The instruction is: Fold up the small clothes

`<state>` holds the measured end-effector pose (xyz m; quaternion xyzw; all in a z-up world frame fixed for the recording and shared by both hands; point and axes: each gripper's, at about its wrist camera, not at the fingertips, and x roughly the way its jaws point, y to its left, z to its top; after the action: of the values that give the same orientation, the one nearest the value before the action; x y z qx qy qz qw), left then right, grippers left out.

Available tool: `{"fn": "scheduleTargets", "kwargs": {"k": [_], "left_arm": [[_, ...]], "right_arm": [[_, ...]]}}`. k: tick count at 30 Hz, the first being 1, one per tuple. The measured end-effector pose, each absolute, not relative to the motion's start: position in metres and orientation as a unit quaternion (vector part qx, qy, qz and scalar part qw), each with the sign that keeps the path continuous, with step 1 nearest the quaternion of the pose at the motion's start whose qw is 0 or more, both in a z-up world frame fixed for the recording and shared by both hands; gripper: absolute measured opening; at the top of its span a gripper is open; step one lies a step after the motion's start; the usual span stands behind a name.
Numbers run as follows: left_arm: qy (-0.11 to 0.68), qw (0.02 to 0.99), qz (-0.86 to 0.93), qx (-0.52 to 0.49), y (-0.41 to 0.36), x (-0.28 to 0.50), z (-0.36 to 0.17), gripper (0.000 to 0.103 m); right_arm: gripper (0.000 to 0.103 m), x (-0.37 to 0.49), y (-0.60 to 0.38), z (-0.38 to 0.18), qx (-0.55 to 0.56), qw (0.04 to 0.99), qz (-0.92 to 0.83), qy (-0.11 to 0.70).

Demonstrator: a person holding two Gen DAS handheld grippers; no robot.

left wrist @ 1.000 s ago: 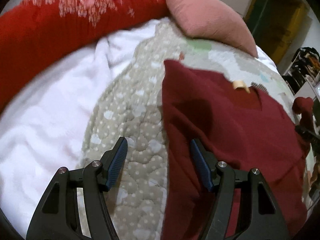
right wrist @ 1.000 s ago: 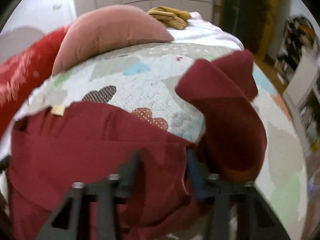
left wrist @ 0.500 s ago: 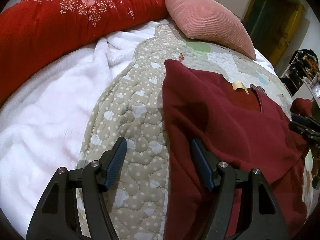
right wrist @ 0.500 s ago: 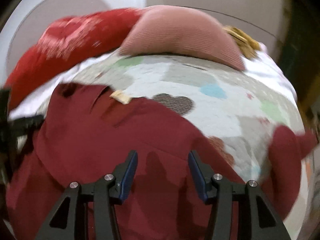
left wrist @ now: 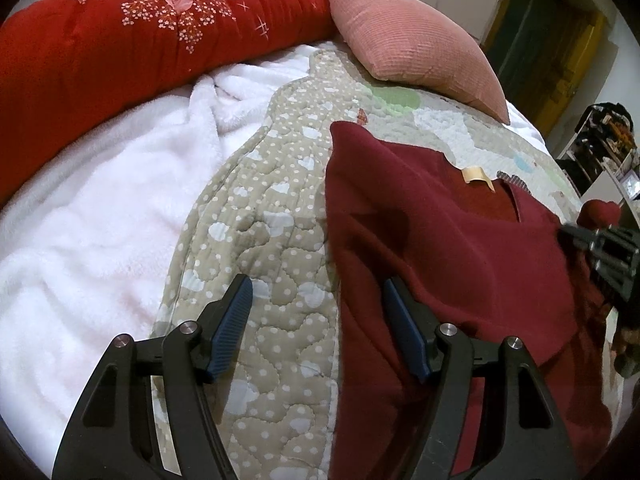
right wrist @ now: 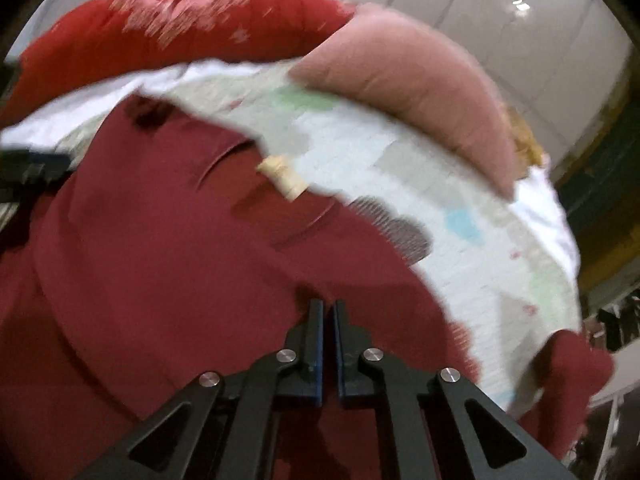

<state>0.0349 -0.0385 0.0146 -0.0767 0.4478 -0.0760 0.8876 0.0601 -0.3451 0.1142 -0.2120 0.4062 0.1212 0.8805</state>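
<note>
i have the right hand-held gripper (right wrist: 325,308) clenched, seemingly pinching the maroon top (left wrist: 460,248) spread on the bed quilt (left wrist: 272,216) to fold it, while the left hand-held gripper (left wrist: 316,300) hangs released over its edge.

Much blurred, cropped or hidden in both wrist views.

The whole right wrist view is smeared by motion: the pattern on the red quilt (right wrist: 180,20) at upper left is reduced to pale streaks, and the tan tag (right wrist: 282,176) on the maroon garment (right wrist: 160,280) cannot be read. Whether cloth is pinched between the nearly touching tips of the right gripper (right wrist: 324,308) cannot be told. A yellowish item (right wrist: 524,140) is mostly hidden behind the pink cushion (right wrist: 420,92). In the left wrist view, the garment's lower part is cut off by the frame's bottom and right edges, and the cluttered shelf (left wrist: 604,140) at far right is too small to make out.
</note>
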Motion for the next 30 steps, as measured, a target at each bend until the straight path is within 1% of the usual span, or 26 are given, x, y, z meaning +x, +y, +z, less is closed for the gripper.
{"fn": "scheduleTargets", "kwargs": {"k": [2,4,7,9,12,15,16,19,21,23,26,30], "left_arm": [[0.447,0.888,-0.075,-0.076,-0.039,0.035,0.015,0.068],[0.445,0.89,-0.072,-0.07,-0.041,0.034,0.015,0.068],[0.444,0.891,-0.072,-0.066,-0.042,0.034,0.015,0.068],[0.444,0.891,-0.073,-0.069,-0.041,0.034,0.016,0.068],[0.434,0.896,-0.07,-0.068,-0.041,0.03,0.021,0.068],[0.412,0.906,-0.078,-0.053,-0.047,0.024,0.03,0.068],[0.41,0.907,-0.082,-0.046,-0.05,0.023,0.03,0.068],[0.418,0.903,-0.092,-0.029,-0.058,0.025,0.026,0.068],[0.432,0.896,-0.093,-0.032,-0.058,0.029,0.02,0.068],[0.44,0.891,-0.096,-0.048,-0.053,0.031,0.017,0.068],[0.443,0.889,-0.099,-0.064,-0.049,0.032,0.016,0.068],[0.441,0.891,-0.096,-0.055,-0.052,0.031,0.015,0.068]], "right_arm": [[0.003,0.071,-0.356,0.121,-0.178,0.894,0.094,0.401],[0.003,0.082,-0.362,0.116,-0.156,0.898,0.061,0.407],[0.004,0.092,-0.364,0.095,-0.107,0.887,0.06,0.446],[0.005,0.085,-0.368,0.1,-0.09,0.894,0.062,0.435],[0.006,0.066,-0.392,0.12,-0.022,0.897,0.062,0.437],[0.021,0.039,-0.432,0.133,0.022,0.909,0.008,0.416],[0.028,0.031,-0.446,0.134,0.033,0.909,-0.017,0.415],[0.03,0.01,-0.501,0.12,0.071,0.894,-0.099,0.43],[0.031,-0.001,-0.524,0.111,0.092,0.887,-0.112,0.438],[0.032,-0.021,-0.543,0.112,0.14,0.886,-0.12,0.426],[0.037,-0.043,-0.554,0.119,0.146,0.884,-0.155,0.415],[0.037,-0.06,-0.56,0.133,0.141,0.881,-0.192,0.409]]}}
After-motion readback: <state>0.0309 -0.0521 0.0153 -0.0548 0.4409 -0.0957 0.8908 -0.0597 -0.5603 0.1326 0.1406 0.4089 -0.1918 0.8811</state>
